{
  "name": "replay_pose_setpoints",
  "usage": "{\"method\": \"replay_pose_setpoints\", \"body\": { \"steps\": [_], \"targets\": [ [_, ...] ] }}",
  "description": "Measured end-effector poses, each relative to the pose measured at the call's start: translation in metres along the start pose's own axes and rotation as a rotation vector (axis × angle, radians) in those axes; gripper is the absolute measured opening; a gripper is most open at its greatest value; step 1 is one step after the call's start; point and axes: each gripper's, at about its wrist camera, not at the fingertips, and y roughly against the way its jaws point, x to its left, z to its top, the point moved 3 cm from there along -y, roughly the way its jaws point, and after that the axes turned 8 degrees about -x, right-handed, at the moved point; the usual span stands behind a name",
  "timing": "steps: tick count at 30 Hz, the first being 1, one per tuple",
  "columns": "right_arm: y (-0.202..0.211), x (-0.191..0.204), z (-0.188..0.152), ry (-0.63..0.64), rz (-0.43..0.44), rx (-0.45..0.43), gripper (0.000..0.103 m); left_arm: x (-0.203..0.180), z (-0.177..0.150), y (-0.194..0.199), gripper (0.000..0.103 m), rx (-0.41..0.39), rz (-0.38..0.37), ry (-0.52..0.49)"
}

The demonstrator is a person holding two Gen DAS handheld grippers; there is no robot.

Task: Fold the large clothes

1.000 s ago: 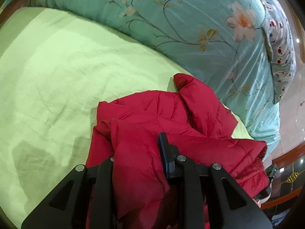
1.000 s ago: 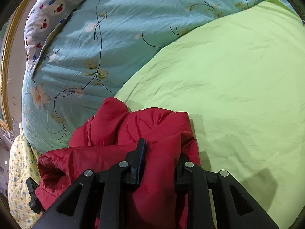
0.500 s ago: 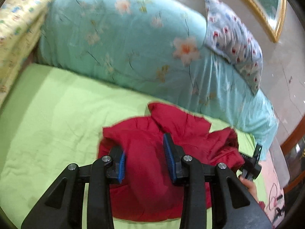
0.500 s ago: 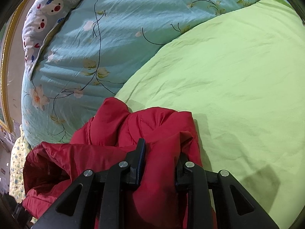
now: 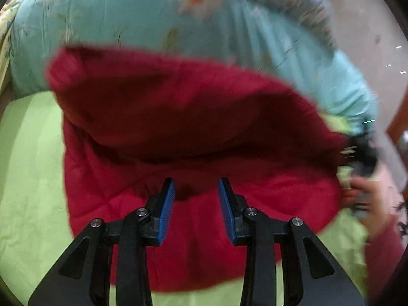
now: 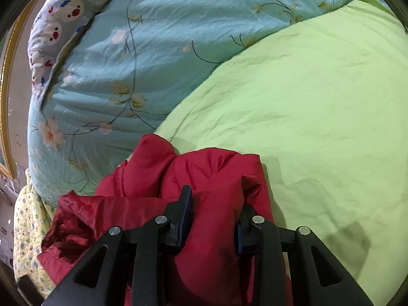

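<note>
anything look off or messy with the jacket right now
Yes: the red jacket is bunched in a crumpled heap at the edge of the green sheet, not spread flat. A thick fold still sits between the right hand-held gripper pads, whose jaws have just been opening. The left view is too blurred to judge folds.

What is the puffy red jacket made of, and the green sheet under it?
The puffy red jacket looks like thin, slightly shiny woven fabric, perhaps nylon, over soft padding: it catches the light and bulges in stitched sections. The light green bedsheet looks like matte woven cloth, possibly cotton, with fine soft creases and no shine.
</note>
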Motion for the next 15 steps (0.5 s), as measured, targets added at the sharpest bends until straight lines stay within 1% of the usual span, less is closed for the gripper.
{"method": "replay_pose_setpoints", "body": {
  "steps": [3, 4, 5, 8, 10, 11, 13, 15],
  "targets": [
    [0.029, 0.011, 0.008, 0.014, 0.050, -0.034, 0.047, 0.013, -0.001, -0.037, 0.033, 0.043, 0.028, 0.048],
    [0.042, 0.018, 0.009, 0.037, 0.069, -0.051, 0.049, 0.017, 0.000, -0.046, 0.033, 0.047, 0.030, 0.069],
    [0.057, 0.027, 0.008, 0.075, 0.084, -0.078, 0.054, 0.019, 0.001, -0.050, 0.033, 0.039, 0.036, 0.077],
    [0.090, 0.057, -0.004, 0.235, 0.103, -0.156, 0.074, 0.019, 0.006, -0.055, 0.033, 0.027, 0.063, 0.074],
    [0.100, 0.082, -0.022, 0.393, 0.136, -0.175, 0.079, 0.016, 0.007, -0.058, 0.033, 0.022, 0.074, 0.066],
    [0.097, 0.096, -0.036, 0.496, 0.135, -0.153, 0.084, 0.015, 0.007, -0.059, 0.033, 0.020, 0.078, 0.064],
    [0.079, 0.110, -0.057, 0.622, 0.119, -0.089, 0.085, 0.014, 0.007, -0.061, 0.033, 0.019, 0.086, 0.061],
    [0.046, 0.112, -0.071, 0.693, 0.055, -0.010, 0.085, 0.013, 0.010, -0.064, 0.033, 0.022, 0.092, 0.060]
  ]
}}
